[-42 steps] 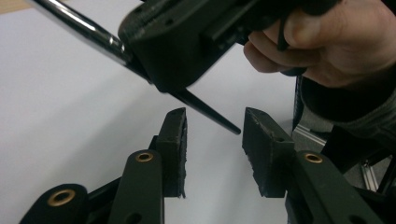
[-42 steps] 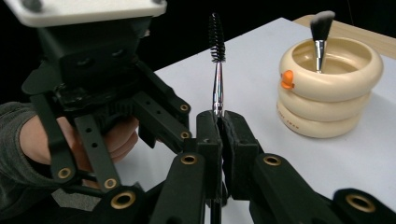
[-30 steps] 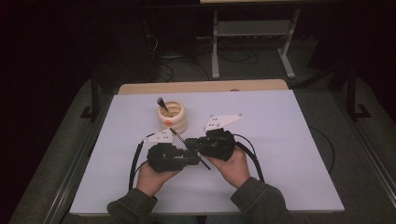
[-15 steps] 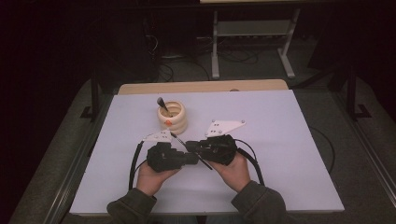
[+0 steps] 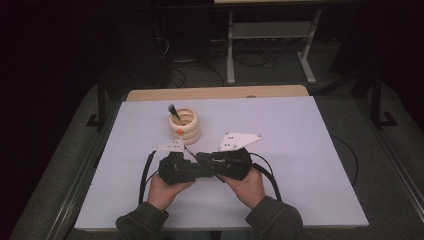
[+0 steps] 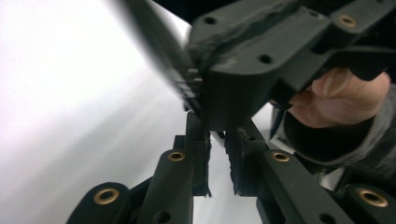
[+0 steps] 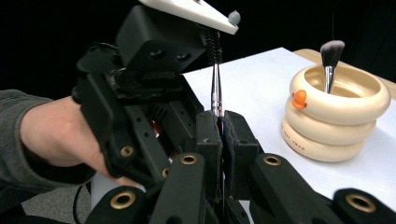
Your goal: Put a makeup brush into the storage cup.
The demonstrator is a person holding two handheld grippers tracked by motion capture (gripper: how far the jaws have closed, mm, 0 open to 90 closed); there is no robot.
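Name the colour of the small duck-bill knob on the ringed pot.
Orange, on the cream pot; the knob shows best in the right gripper view.

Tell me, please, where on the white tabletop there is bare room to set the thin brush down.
Free: the white tabletop right of the right gripper, out to its right edge; the strip left of the left gripper; the back band behind the ringed duck holder. Crowded: the middle, where both grippers meet around the thin brush, just before the holder.

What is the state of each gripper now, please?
Left gripper: jaws have just been closing, narrow gap left, nothing pressed between them.
Right gripper: shut on the thin makeup brush.
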